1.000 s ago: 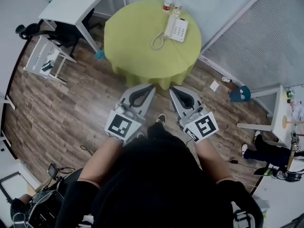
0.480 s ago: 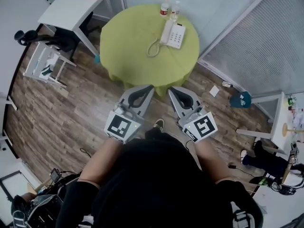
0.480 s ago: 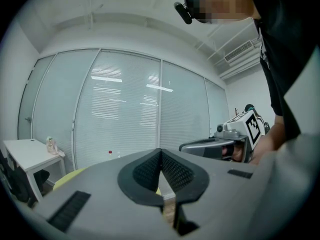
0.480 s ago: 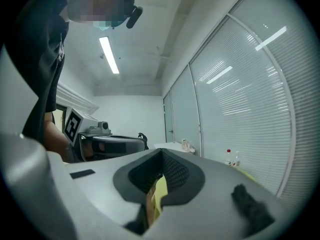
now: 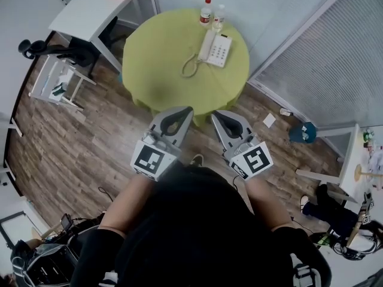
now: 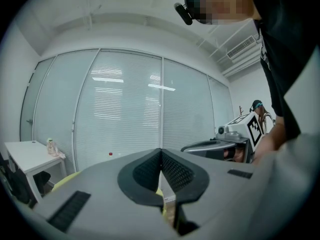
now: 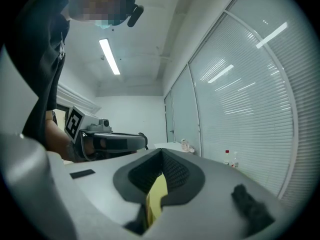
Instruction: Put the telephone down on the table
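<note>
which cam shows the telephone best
The head view: the white telephone lies whole on the round green table, with its cord looping beside it. Neither the left gripper view nor the right gripper view shows it; each catches only a yellow-green sliver, seemingly the table.

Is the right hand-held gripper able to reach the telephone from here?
Probably not yet: the right hand-held gripper hangs shut, short of the green table, and the telephone lies on its far side. Nothing blocks the way.

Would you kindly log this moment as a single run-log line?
left gripper: shut, empty | right gripper: shut, empty | telephone: on green table, untouched | both grippers short of table
</note>
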`<state>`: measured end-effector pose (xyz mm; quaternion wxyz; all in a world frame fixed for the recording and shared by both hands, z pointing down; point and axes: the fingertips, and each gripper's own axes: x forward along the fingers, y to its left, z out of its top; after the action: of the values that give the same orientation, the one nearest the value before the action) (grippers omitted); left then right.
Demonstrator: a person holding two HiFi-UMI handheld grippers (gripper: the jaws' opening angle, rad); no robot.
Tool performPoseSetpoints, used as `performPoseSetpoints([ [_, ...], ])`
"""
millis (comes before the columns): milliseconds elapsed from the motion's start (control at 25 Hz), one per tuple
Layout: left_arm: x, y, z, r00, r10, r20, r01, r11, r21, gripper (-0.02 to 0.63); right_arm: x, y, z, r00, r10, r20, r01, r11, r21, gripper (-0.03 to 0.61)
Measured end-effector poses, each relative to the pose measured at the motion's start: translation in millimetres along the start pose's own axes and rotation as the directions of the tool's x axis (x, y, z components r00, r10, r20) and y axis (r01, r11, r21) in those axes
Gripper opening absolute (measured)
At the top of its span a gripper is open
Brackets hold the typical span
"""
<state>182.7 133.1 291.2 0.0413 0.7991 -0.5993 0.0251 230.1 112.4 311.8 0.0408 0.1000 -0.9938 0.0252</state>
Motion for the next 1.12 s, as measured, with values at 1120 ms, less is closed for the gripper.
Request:
performPoseSetpoints([
  [1120, 63, 151, -3, 0.982, -0.188, -0.008, 0.188, 0.982, -0.011, 0.012, 147, -67, 7, 0.986, -0.160, -0.040, 0.160, 0.987, -0.004, 0.018],
])
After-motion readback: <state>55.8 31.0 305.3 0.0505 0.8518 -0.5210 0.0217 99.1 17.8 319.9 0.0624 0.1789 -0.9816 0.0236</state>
